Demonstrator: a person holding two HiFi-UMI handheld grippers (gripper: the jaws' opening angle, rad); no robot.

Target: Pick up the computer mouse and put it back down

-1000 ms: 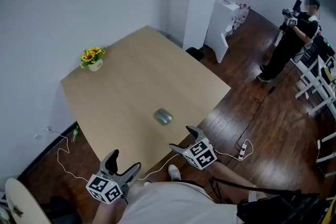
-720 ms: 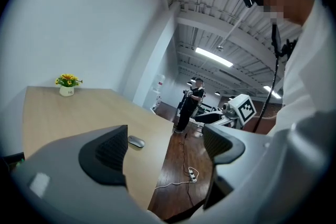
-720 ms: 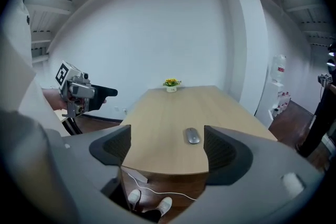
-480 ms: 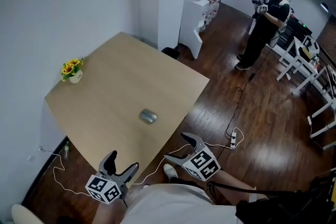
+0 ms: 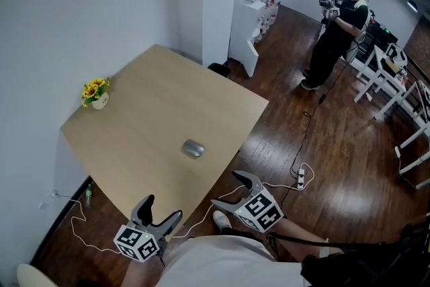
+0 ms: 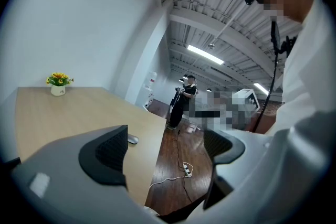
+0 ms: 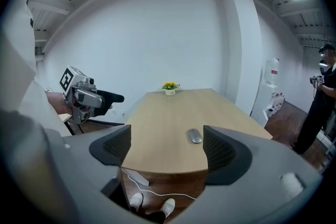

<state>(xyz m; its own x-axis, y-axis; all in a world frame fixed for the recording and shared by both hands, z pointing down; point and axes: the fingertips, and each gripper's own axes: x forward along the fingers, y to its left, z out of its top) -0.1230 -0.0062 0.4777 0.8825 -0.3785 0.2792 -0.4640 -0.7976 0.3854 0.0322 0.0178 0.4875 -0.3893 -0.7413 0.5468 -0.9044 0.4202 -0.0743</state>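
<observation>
We're looking down at a smooth, rounded silver-grey computer mouse (image 5: 193,148) sitting on a pale wood-grain table (image 5: 134,124), on the flat matte top near the edge closest to us. We're holding the right gripper (image 5: 226,188) just off that edge, over the dark glossy plank floor (image 5: 322,165). Its chunky grey jaws with ribbed black pads are spread wide and gripping nothing. The mouse is lying ahead of it, well apart, showing just inside the right-hand jaw in the right gripper view. The left gripper (image 5: 164,206) is hanging further left, also gaping with nothing between its jaws, and the mouse is peeking out past its left jaw. A little white pot of yellow flowers (image 5: 98,94) is sitting at the far corner.
</observation>
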